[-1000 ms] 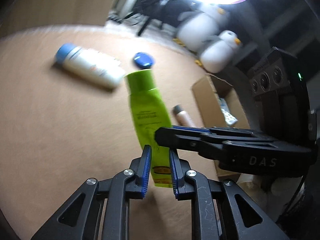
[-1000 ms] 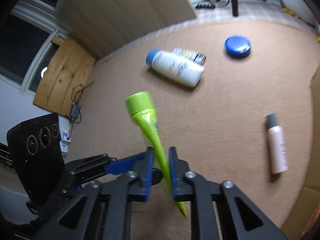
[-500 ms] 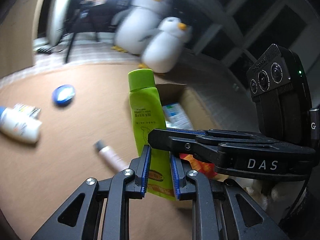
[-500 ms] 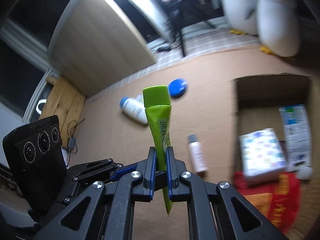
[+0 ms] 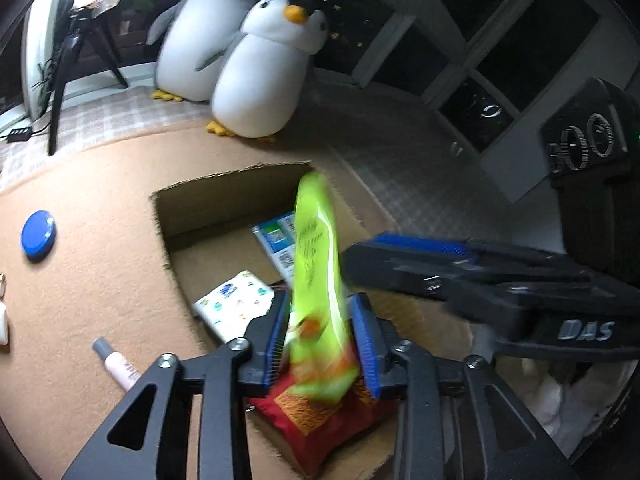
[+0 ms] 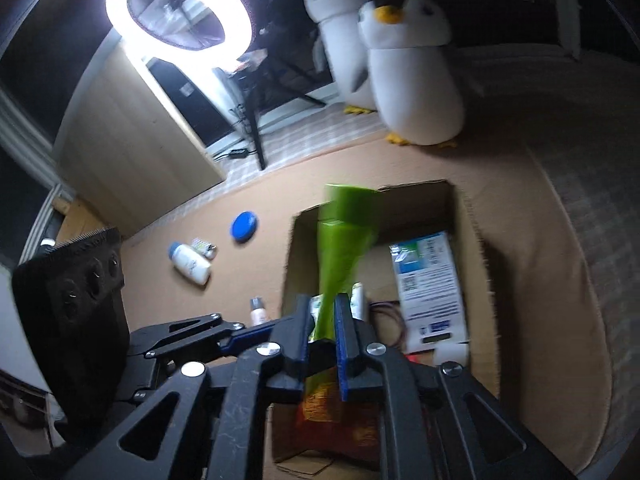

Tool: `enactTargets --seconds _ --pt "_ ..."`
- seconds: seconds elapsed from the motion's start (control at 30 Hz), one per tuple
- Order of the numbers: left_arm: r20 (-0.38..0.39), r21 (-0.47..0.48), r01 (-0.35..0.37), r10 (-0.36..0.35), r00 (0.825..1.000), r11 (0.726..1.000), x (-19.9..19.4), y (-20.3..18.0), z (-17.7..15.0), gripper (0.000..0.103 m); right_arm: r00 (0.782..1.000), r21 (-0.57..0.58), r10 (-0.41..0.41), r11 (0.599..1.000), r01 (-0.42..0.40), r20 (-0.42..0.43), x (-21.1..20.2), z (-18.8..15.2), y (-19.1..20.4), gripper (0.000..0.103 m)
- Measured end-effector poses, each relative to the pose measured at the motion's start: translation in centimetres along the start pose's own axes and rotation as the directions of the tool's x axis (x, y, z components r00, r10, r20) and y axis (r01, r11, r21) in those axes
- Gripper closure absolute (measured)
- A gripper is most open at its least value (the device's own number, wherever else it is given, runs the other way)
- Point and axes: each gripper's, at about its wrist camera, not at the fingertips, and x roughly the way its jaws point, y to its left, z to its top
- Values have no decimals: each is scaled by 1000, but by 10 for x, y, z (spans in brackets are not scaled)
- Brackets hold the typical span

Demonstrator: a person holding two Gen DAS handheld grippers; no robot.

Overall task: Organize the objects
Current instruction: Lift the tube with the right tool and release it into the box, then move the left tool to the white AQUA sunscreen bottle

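Observation:
A lime-green tube (image 5: 316, 280) is blurred by motion and stands cap-up over the open cardboard box (image 5: 224, 196). My left gripper (image 5: 322, 350) has its jaws spread wider than the tube, with gaps on both sides. My right gripper (image 6: 323, 334) is still closed on the tube's flat lower end (image 6: 340, 256). The box (image 6: 476, 264) holds a red snack bag (image 5: 320, 420), a patterned white pack (image 5: 232, 304) and a blue-white carton (image 6: 428, 284).
On the tan carpet left of the box lie a blue round lid (image 5: 38, 234), a small pink bottle (image 5: 116, 366) and a white bottle with a blue cap (image 6: 190, 262). Two plush penguins (image 5: 256, 60) stand behind the box. A ring light (image 6: 180, 4) stands at the back.
Both grippers have carried the green tube rightward from the open carpet to above the box. My left gripper's jaws have opened off the tube; the tube now tilts and blurs.

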Motion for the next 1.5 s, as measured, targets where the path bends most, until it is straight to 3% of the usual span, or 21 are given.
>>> enactTargets --seconds 0.07,0.4,0.73,1.17,1.3,1.5 --pt "6 -16 -6 6 1000 1000 -2 5 0 64 999 -20 -42 999 43 30 -3 -1 -2 57" --pt "31 -46 -66 67 997 997 -33 32 -10 64 999 9 -24 1000 24 33 1 0 -7 56" --pt "33 -111 -173 177 984 979 -84 82 -40 62 999 -35 -13 999 14 37 17 -17 32 47" --pt "64 -311 -323 359 931 894 -165 219 -42 59 999 -77 6 997 -2 46 42 -57 94 47" --pt "44 -338 -371 408 912 865 -170 259 -28 59 999 -37 2 999 0 48 45 -70 101 46" --pt "-5 -323 -448 472 882 834 -154 288 -5 59 998 -19 -29 999 31 62 36 -92 114 45"
